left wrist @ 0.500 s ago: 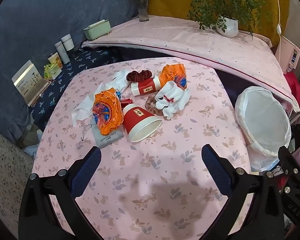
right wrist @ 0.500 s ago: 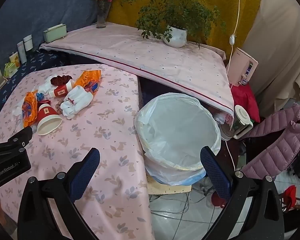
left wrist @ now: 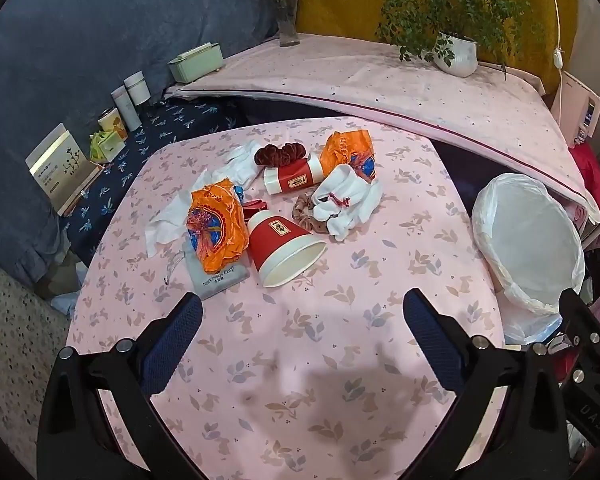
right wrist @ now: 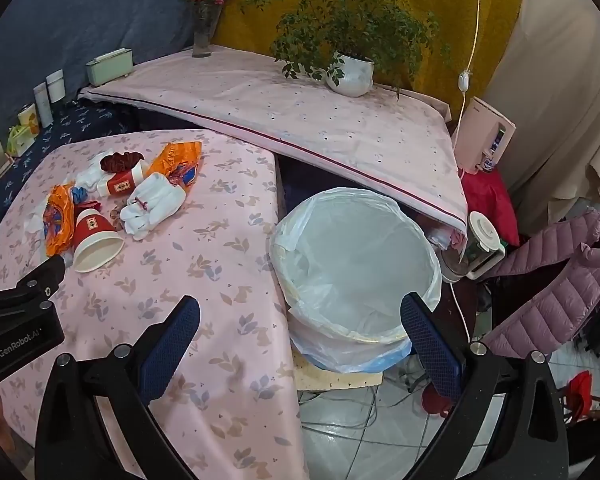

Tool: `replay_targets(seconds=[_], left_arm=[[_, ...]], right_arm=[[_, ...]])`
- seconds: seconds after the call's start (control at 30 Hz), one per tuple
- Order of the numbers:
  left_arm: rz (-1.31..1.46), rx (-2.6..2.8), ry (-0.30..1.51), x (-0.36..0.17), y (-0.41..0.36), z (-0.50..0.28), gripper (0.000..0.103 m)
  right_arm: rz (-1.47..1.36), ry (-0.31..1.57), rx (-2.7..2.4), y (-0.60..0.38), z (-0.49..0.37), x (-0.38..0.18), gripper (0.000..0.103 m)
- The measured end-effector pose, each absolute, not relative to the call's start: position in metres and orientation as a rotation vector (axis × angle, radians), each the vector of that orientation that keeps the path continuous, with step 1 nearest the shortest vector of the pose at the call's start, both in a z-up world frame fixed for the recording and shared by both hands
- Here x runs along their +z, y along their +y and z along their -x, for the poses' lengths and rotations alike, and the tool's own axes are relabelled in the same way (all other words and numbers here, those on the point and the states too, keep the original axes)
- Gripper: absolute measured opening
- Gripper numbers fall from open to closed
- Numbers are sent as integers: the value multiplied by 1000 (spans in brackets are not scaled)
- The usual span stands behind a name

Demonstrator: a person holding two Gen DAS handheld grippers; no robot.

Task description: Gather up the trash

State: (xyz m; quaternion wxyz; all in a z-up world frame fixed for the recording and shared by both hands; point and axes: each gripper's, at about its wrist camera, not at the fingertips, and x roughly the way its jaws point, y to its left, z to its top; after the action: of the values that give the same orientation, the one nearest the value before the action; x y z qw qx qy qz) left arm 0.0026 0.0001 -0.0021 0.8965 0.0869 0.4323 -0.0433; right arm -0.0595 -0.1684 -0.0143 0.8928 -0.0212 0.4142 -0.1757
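Both tools, left (left wrist: 302, 322) and right (right wrist: 300, 326), hang spread and empty above the table (left wrist: 300, 360). The trash lies mid-table; the nearest cup (left wrist: 284, 250) is best pinched across its rim, then carried to the bin (right wrist: 356, 264).

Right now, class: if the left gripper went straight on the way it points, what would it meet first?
Probably the tipped red paper cup, lying beyond the open left gripper; depth is uncertain.

blue wall (left wrist: 100, 20) meets mustard wall (right wrist: 440, 20); pink-clothed table (left wrist: 300, 360), tiled floor (right wrist: 360, 440).
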Motion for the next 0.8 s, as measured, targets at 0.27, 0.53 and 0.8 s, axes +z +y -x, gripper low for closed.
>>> replay_targets(seconds=[0.27, 0.53, 0.8], left_arm=[[-177, -86, 893, -3, 1, -3, 96], [-184, -95, 886, -7, -2, -2, 96], [-187, -100, 878, -7, -7, 0, 96]], right_arm=[[45, 860, -373, -164, 58, -14, 96], [44, 857, -380, -166, 59, -15, 96], [39, 858, -382, -168, 60, -15, 96]])
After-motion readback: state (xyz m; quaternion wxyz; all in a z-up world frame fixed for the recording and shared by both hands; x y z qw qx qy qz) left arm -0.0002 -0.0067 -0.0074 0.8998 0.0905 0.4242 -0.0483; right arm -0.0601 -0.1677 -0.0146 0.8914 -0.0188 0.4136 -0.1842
